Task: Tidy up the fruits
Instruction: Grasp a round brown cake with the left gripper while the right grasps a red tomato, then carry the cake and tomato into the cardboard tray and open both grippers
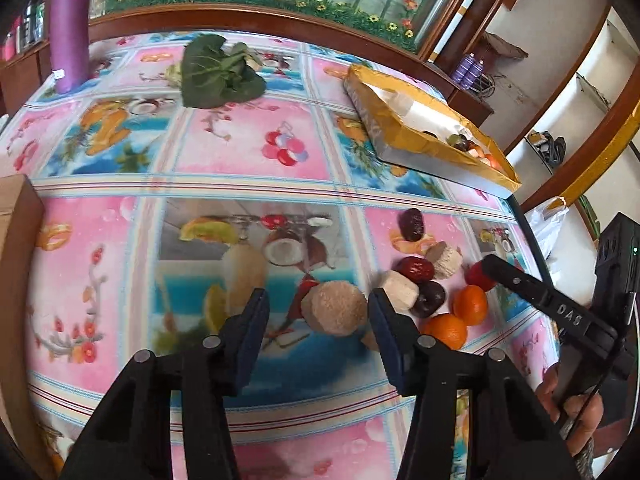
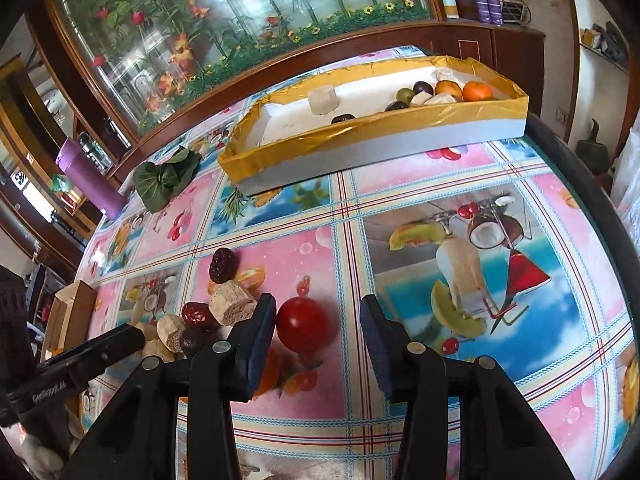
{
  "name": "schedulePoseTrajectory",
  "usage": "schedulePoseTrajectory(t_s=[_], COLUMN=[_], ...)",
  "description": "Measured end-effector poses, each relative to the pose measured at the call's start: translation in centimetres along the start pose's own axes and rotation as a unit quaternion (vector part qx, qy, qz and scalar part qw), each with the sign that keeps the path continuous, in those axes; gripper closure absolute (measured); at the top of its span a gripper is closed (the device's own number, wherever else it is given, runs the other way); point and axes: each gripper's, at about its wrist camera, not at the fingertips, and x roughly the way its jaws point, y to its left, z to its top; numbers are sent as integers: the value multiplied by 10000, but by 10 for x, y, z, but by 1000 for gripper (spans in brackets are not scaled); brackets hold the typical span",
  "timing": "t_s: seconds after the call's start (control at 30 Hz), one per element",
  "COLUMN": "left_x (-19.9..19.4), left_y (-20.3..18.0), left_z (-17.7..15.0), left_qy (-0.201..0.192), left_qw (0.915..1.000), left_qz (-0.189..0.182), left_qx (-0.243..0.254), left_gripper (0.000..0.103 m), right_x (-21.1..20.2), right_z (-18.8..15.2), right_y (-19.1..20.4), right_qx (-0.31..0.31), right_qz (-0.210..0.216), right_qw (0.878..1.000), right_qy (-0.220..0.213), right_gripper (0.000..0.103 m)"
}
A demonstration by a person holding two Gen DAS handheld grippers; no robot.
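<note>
Red tomato [image 2: 302, 329] between right gripper [image 2: 318, 344] fingers [image 2: 258, 340], untouched

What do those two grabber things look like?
Both are black plastic. The left gripper and right gripper each have two fingers with dark blue pads and round silver pins. One arm bears white letters. A black cable runs along the right gripper's handle.

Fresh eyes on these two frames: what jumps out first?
The loud fruit-print tablecloth, then the loose fruit pile near its edge. The right gripper brackets a red tomato, and the gold-taped tray behind already holds fruit.
</note>
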Motion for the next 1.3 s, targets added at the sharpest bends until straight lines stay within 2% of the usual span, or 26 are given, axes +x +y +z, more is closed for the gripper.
schedulePoseTrajectory(t_s=[0.17, 0.33, 0.43, 0.63, 0.67, 0.73, 0.8, 0.83, 0.93, 1.2, 1.27, 1.3], left_x=[-17, -14, -5, -1, -2, -3, -5, -6, -11, -24, -26, -28], left_y=[15, 5, -2, -17, -19, -19, -17, -16, -14, -8, -9, -10], left_z=[-6, -16, -22, -30, -32, -33, -33, -33, -34, -35, -34, -34], left_qy=[-156, -153, -43, -139, -154, -177, -144, -132, -175, -307, -363, -412], left_qw=[9983, 9959, 9953, 9898, 9895, 9890, 9903, 9914, 9924, 9943, 9935, 9931], left_qz=[554, 708, 700, 932, 929, 957, 890, 816, 786, 713, 716, 686], left_qx=[81, 541, 667, 1071, 1098, 1116, 1061, 1011, 928, 734, 802, 862], left_gripper=[53, 53, 53, 54, 58, 86, 98, 101, 101, 101, 96, 88], right_x=[-9, -10, -8, -3, -2, 1, 6, 6, 6, -1, -3, -4], right_z=[1, 1, 0, -4, -5, -7, -9, -9, -10, -13, -14, -13], right_y=[-11, -17, -12, 1, 4, 8, 12, 14, 18, 23, 24, 24], right_qx=[218, 341, 233, -101, -177, -293, -388, -432, -564, -664, -676, -655], right_qz=[-105, 23, 85, -35, -52, -67, -81, -96, -187, -219, -269, -249], right_qw=[9995, 9993, 9996, 9998, 9997, 9995, 9992, 9990, 9982, 9973, 9969, 9971], right_qy=[-178, -160, -115, -147, -133, -77, -6, -24, -71, -238, -287, -299], right_gripper=[56, 56, 56, 56, 56, 56, 58, 62, 73, 73, 73, 73])
